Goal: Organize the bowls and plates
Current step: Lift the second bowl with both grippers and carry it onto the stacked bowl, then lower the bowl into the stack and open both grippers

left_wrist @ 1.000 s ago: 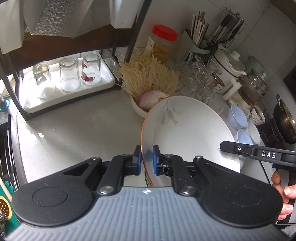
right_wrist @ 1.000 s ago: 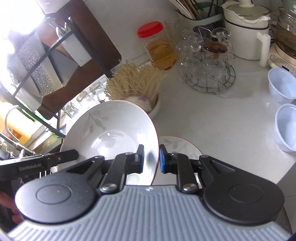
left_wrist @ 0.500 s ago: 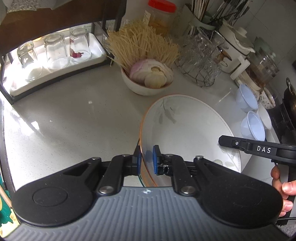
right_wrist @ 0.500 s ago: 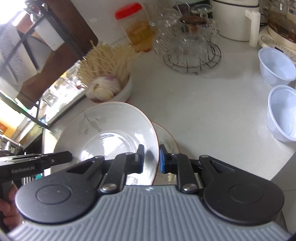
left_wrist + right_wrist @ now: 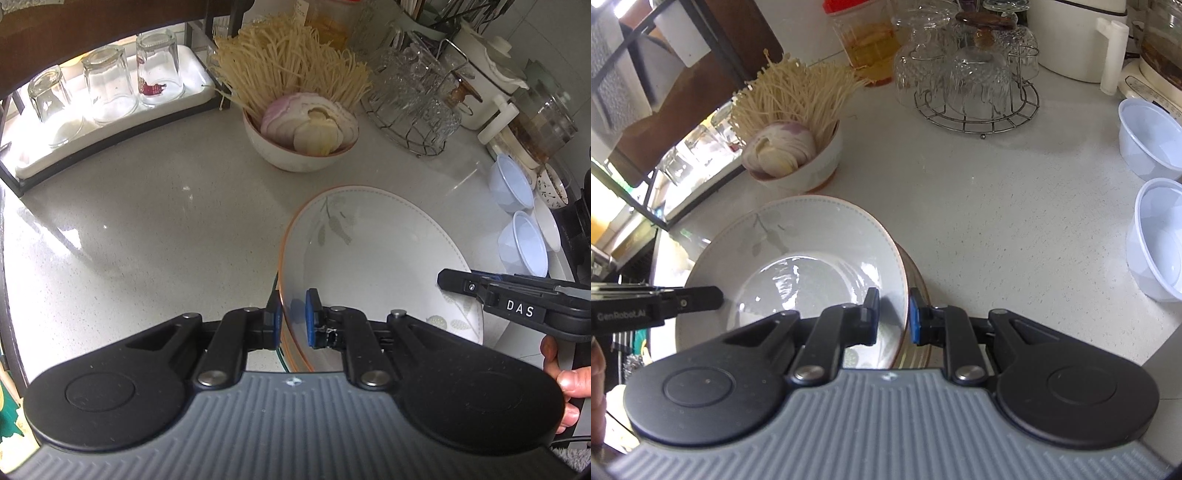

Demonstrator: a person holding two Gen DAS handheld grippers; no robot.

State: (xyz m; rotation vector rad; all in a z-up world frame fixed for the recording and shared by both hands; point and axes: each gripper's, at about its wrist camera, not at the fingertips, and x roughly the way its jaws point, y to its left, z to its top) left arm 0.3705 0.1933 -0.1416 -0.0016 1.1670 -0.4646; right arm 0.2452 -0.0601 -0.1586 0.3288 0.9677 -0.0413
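A white plate (image 5: pixel 380 258) with an orange rim and a leaf print is held by both grippers low over the counter. My left gripper (image 5: pixel 293 319) is shut on its left rim. My right gripper (image 5: pixel 894 315) is shut on its right rim; the plate also shows in the right wrist view (image 5: pixel 798 258). Under it lies a stack of similar plates (image 5: pixel 918 288), only their edges visible. The held plate sits on or just above that stack; I cannot tell if they touch.
A white bowl with sliced onion and enoki mushrooms (image 5: pixel 301 133) stands behind the plate. A wire rack of glass cups (image 5: pixel 975 74) is further back. Two pale blue plastic bowls (image 5: pixel 1156 184) sit at the right. A shelf tray with upturned glasses (image 5: pixel 103 96) is at the left.
Both grippers have lowered the plate from a steep tilt to nearly flat, down toward the plate stack on the counter. Both grips are unchanged.
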